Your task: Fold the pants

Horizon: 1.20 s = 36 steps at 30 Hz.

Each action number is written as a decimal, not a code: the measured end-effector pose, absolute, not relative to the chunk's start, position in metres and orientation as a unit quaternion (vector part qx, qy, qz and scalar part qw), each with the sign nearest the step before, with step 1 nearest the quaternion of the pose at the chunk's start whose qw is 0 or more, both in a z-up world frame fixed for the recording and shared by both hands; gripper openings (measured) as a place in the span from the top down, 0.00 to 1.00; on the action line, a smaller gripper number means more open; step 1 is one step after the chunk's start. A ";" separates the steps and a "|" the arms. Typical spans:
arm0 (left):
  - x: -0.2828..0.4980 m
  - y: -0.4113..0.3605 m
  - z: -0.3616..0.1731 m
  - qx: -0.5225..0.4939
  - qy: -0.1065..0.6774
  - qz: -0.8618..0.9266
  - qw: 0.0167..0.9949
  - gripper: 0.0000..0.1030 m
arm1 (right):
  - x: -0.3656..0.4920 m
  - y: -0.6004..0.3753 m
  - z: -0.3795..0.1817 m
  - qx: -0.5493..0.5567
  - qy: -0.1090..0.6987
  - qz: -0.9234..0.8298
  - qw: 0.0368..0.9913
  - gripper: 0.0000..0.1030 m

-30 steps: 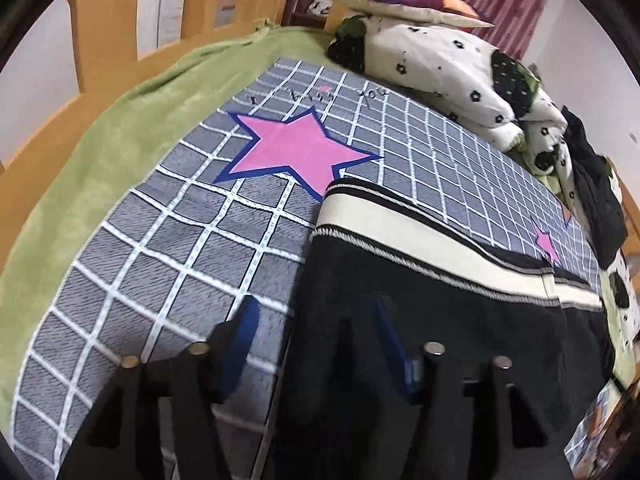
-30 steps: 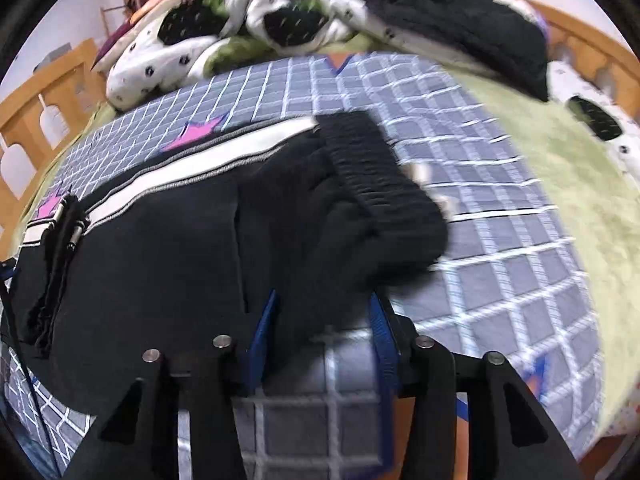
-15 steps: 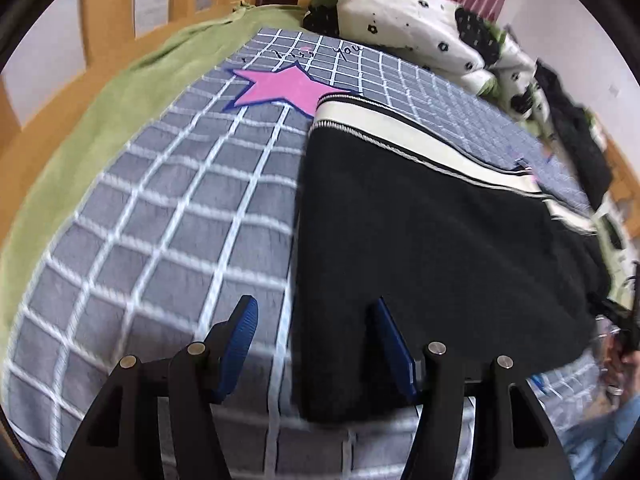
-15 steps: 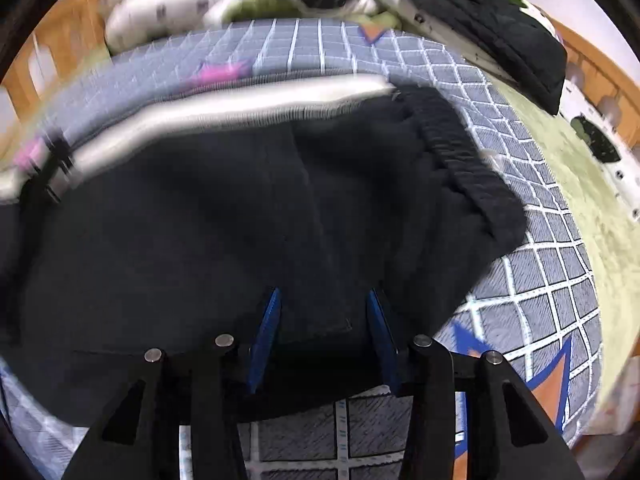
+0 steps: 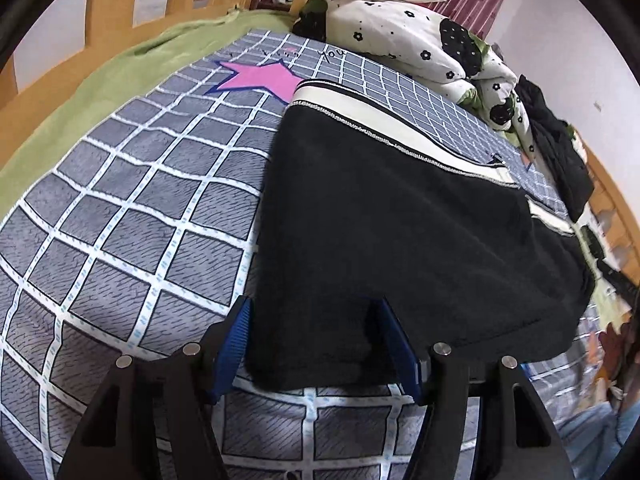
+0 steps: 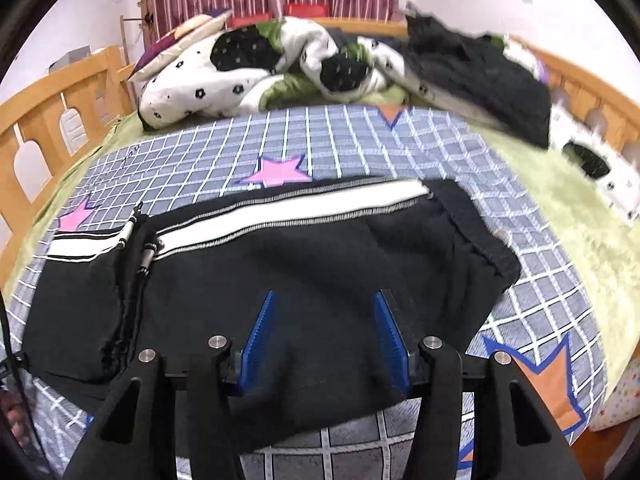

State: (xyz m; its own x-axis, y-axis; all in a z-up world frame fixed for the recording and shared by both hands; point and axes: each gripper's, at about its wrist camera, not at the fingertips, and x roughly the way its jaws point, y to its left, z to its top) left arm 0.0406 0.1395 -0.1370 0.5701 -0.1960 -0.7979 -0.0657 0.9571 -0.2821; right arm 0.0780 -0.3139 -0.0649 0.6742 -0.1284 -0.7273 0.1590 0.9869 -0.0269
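Right now the black pants lie flat across the grid blanket on the bed, folded into a wide band with a white stripe along the far edge. The left gripper hangs over the near left corner of the pants, jaws partly spread, one pad just off the cloth's edge and one above it; nothing is pinched. The right gripper hangs over the near edge toward the waistband, and its jaws have just been opening, with cloth below them but not clamped.

The risk, as I judge it, is uneven pickup: if the left claw closes this close to the edge it may catch one layer only, so the fold slides apart. The drawcord could also drag loose.

Only the right view shows the waistband, the cord and the overlapping layer at the left end. Only the left view shows the square near corner and the big pink star beyond it.
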 end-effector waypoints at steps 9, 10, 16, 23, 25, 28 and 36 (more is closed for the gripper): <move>0.033 0.140 -0.140 -0.145 0.431 -0.029 0.890 0.44 | 0.071 -0.312 -0.098 0.053 0.427 -0.034 0.902 0.51; 0.032 0.138 -0.140 -0.140 0.428 -0.027 0.892 0.44 | 0.073 -0.312 -0.108 0.050 0.435 -0.029 0.899 0.51; 0.032 0.137 -0.140 -0.143 0.423 -0.016 0.895 0.44 | 0.074 -0.318 -0.153 0.039 0.423 -0.061 0.903 0.44; 0.034 0.137 -0.141 -0.141 0.427 -0.020 0.893 0.43 | 0.074 -0.316 -0.156 0.034 0.424 -0.052 0.904 0.37; 0.035 0.140 -0.142 -0.145 0.430 -0.024 0.891 0.43 | 0.075 -0.318 -0.158 0.042 0.423 -0.049 0.904 0.35; 0.038 0.142 -0.143 -0.152 0.436 -0.030 0.886 0.42 | 0.075 -0.315 -0.159 0.036 0.426 -0.049 0.903 0.34; 0.039 0.143 -0.145 -0.165 0.439 -0.035 0.883 0.41 | 0.077 -0.319 -0.159 0.047 0.427 -0.044 0.902 0.33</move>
